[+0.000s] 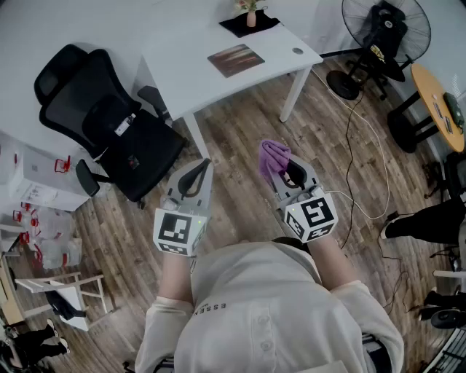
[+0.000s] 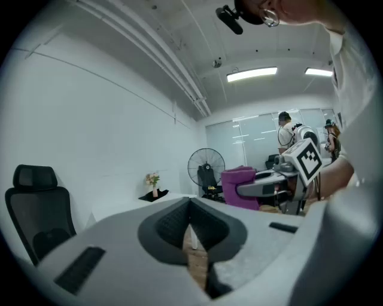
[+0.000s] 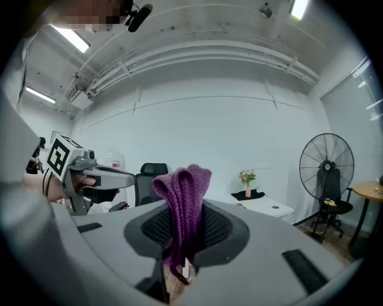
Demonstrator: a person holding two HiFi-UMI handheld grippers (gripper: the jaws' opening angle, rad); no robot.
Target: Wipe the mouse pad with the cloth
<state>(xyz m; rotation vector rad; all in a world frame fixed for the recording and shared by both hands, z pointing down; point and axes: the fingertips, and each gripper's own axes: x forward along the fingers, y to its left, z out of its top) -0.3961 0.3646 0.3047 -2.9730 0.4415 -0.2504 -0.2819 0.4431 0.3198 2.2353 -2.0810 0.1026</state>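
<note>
Wood-plank floor (image 1: 240, 138) fills most of the head view, with a white desk (image 1: 182, 69) standing at the far side. A black office chair (image 1: 109, 124) sits to the left of the desk, just beside its corner. A black standing fan (image 1: 384, 36) stands at the upper right, and the edge of a round wooden table (image 1: 435, 102) shows near it. Thin cables (image 1: 358, 138) trail across the planks between the fan and the person.

The person's pale shirt (image 1: 269, 306) takes up the bottom of the view, and both arms are held out in front, away from the desk. The left gripper (image 1: 207, 165) points toward the desk; its own view shows the left gripper (image 2: 190, 208) with the dark pads pressed together at the tips and nothing between them. The right gripper (image 1: 275, 173) is level with it and well apart from the desk.

The brown mouse pad (image 1: 235, 59) lies flat on the desk top, untouched, with a black mat (image 1: 250, 26) behind it carrying a small vase (image 1: 251, 16) of flowers.

The purple cloth (image 1: 274, 156) is pinched in the right gripper (image 3: 179, 236), whose jaws are clamped on its middle. A bunched fold of the cloth (image 3: 182, 194) stands up above the pads and a short end hangs below.
</note>
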